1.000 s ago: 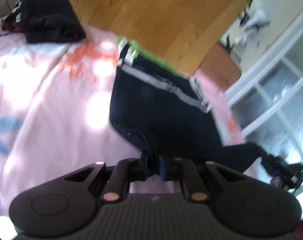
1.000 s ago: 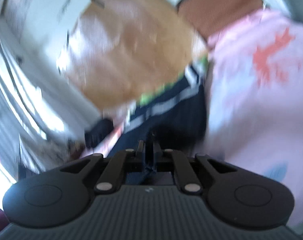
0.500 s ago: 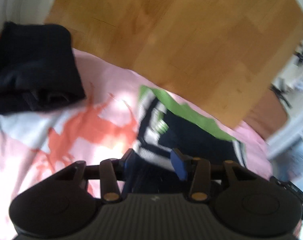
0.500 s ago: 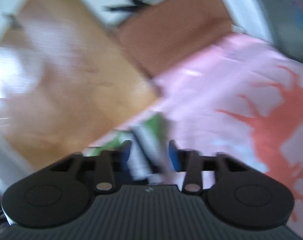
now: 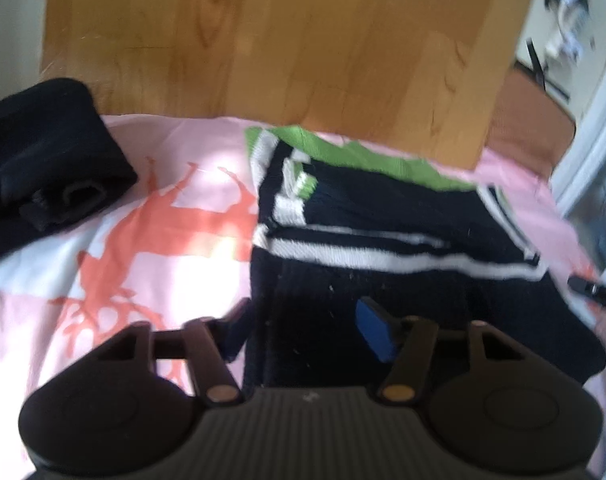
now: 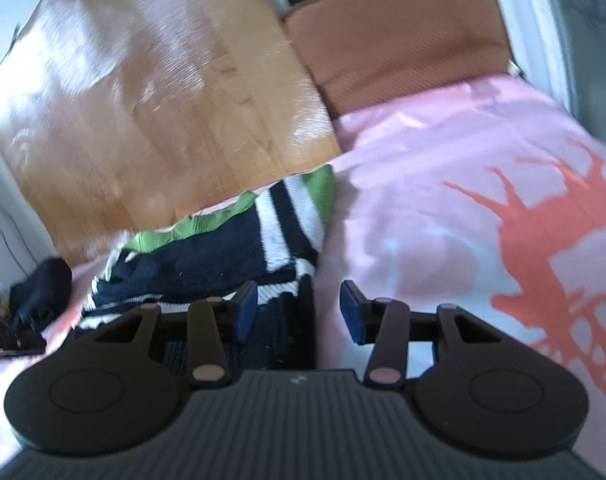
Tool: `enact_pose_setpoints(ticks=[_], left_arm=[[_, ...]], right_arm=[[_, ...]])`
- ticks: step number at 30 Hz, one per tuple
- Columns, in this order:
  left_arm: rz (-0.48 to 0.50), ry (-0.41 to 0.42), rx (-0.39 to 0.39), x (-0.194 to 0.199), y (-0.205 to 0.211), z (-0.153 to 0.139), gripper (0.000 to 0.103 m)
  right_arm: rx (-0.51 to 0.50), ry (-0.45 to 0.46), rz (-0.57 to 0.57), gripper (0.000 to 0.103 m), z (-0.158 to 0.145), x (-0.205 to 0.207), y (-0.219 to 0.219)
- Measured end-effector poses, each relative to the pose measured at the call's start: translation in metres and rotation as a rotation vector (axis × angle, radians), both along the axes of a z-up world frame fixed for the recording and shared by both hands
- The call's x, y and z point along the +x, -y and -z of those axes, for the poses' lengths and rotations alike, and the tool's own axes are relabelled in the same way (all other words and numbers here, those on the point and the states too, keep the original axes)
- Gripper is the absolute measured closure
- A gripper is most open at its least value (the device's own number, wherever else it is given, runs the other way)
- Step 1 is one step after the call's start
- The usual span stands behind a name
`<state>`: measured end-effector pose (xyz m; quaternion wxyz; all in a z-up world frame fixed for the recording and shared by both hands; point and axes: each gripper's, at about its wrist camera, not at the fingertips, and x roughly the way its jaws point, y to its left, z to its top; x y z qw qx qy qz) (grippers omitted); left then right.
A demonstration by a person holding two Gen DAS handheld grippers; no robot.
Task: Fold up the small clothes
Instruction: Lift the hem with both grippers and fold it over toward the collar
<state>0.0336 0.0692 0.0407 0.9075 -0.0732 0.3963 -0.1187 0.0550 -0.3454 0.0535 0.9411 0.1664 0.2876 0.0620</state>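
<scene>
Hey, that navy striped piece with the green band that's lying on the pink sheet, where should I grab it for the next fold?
Probably the near navy edge of the striped garment, at its two corners, coming in low from the near side. It lies flat and doubled, with the green band at the far side. The left gripper and right gripper sit open there.

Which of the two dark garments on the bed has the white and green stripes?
The navy garment lying right in front of the left gripper. The other, a plain black bundle, sits apart at the left with no stripes.
</scene>
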Motion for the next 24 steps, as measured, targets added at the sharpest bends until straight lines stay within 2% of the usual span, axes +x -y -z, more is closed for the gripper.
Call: enact_pose_setpoints(ticks=[1,2,3,4,5,8,12,14,16,18,19,21,22,23,24], left_arm=[[0.01,-0.015,0.023,0.0,0.004,0.003,0.074],[0.01,-0.022,0.05,-0.001,0.007,0.006,0.085],[0.003,-0.004,0.087,-0.004,0.009,0.008,0.088],[0.006,0.012,0.107,-0.008,0.011,0.007,0.094],[0.006,0.023,0.105,-0.012,0.01,0.005,0.095],[-0.018,0.083,0.095,-0.024,0.007,-0.008,0.095],[-0.077,0.182,0.059,-0.031,0.0,-0.027,0.095],[-0.109,0.191,0.054,-0.023,-0.001,-0.027,0.095],[-0.139,0.173,0.081,-0.007,0.001,-0.016,0.095],[-0.147,0.107,0.122,0.011,0.006,0.005,0.092],[-0.148,0.068,0.126,0.018,0.007,0.015,0.084],[-0.145,0.106,0.149,0.01,0.01,0.014,0.083],[-0.129,0.117,0.165,0.006,0.012,0.011,0.075],[-0.126,0.138,0.171,0.0,0.011,0.007,0.061],[-0.13,0.155,0.172,-0.005,0.009,0.005,0.058]], right_arm=[[-0.029,-0.006,-0.018,0.054,0.001,0.001,-0.005],[-0.054,-0.017,-0.03,0.056,0.002,0.003,-0.008],[-0.075,-0.032,-0.048,0.062,0.005,0.005,-0.011],[-0.093,-0.039,-0.062,0.075,0.008,0.006,-0.014],[-0.126,-0.038,-0.069,0.092,0.009,0.004,-0.02],[-0.231,0.045,-0.042,0.093,0.001,-0.007,-0.03],[-0.238,0.187,0.008,0.093,-0.025,-0.018,-0.028],[-0.253,0.236,0.034,0.093,-0.031,-0.015,-0.029],[-0.269,0.239,0.069,0.093,-0.027,-0.003,-0.03],[-0.291,0.186,0.094,0.093,-0.012,0.015,-0.029],[-0.299,0.119,0.099,0.093,0.001,0.028,-0.026],[-0.282,0.001,0.102,0.092,0.019,0.041,-0.022],[-0.246,0.001,0.112,0.09,0.018,0.038,-0.017],[-0.217,0.038,0.123,0.088,0.013,0.029,-0.012],[-0.213,0.056,0.124,0.08,0.008,0.023,-0.01]])
